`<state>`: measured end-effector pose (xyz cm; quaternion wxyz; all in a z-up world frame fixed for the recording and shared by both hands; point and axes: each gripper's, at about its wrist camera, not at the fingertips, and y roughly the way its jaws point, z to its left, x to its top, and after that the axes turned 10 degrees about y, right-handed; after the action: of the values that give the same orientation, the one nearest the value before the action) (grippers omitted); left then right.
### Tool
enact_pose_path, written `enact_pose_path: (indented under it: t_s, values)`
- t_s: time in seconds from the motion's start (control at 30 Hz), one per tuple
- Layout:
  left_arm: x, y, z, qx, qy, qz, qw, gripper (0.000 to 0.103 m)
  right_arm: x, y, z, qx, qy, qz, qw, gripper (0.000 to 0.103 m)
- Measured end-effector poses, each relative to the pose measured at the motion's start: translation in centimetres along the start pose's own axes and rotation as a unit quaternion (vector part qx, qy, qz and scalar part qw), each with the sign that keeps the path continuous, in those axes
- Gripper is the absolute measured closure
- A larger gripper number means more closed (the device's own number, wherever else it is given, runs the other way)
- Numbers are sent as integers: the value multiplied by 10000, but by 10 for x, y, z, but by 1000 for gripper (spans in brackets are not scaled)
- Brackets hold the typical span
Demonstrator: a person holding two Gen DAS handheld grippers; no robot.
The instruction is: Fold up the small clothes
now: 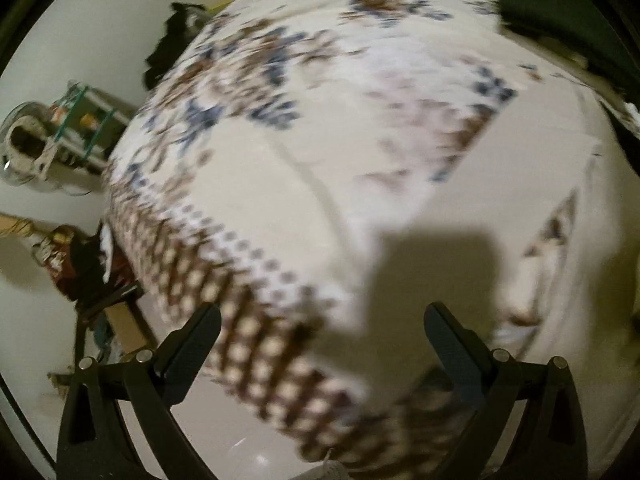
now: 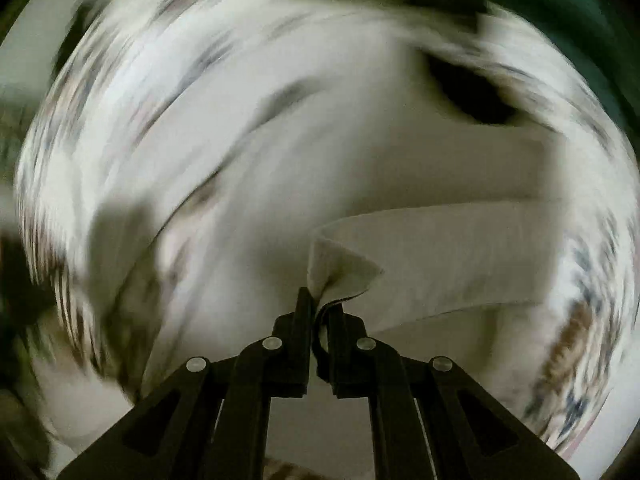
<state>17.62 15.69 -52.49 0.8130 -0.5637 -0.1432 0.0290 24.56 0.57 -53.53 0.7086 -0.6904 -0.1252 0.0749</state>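
Note:
A white garment (image 1: 500, 184) lies spread on a bed whose cover (image 1: 256, 80) is white with blue and brown flowers and a brown checked border. My left gripper (image 1: 322, 316) is open and empty, hovering above the bed's near edge. My right gripper (image 2: 320, 300) is shut on a folded edge of the white garment (image 2: 440, 264), which it holds lifted above the bed. The right wrist view is badly blurred by motion.
A dark green cloth (image 1: 560, 16) lies at the bed's far right, also in the right wrist view (image 2: 540, 4). A black item (image 1: 172, 40) sits at the bed's far left edge. A shelf (image 1: 88, 124) and clutter (image 1: 72, 260) stand on the floor to the left.

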Motion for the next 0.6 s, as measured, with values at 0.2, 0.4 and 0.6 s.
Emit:
enact_pose_path:
  t_s: [0.2,0.4,0.6]
  values:
    - [-24,16,38,220,-91,127,9996,0,-49,35,110,-291,-959,243,9947,96]
    - [-34,36,54,-431,-314,308,9981,0,-47,75,99,45,-620,888,9941,82]
    - [-48,76,75,-2356,-1244,661,9616,0,-33,67,10,1263,1244,1184,9770,40]
